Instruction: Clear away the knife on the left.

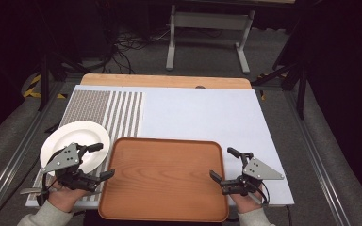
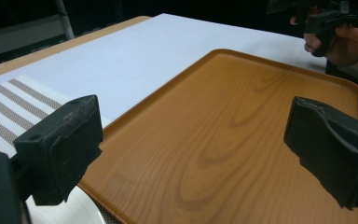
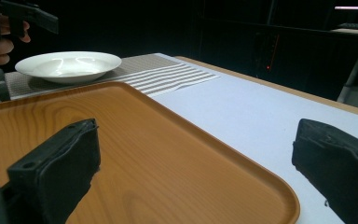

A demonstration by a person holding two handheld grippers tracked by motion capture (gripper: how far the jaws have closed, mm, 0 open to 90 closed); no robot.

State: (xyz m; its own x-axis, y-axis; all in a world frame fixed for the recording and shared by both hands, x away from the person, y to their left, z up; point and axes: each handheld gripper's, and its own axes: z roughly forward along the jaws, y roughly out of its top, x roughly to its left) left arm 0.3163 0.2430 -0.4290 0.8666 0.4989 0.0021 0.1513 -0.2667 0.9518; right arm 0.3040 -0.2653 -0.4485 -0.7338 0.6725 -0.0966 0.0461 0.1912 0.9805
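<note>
A brown wooden tray [image 1: 165,181] lies at the front middle of the table with nothing in it. My left gripper [image 1: 102,160] is held open at the tray's left edge, over the gap between the tray and a white plate [image 1: 78,139]. In the left gripper view its jaws stand wide apart over the tray rim [image 2: 158,88], and the plate's edge [image 2: 77,210] shows below. My right gripper [image 1: 222,163] is open at the tray's right edge. In the right gripper view its jaws straddle the tray rim [image 3: 242,163], holding nothing.
The plate rests on a striped grey-and-white placemat [image 1: 111,113] at the left. A pale blue sheet [image 1: 202,113] covers the table beyond the tray. A white table frame [image 1: 207,33] and cables stand on the floor behind.
</note>
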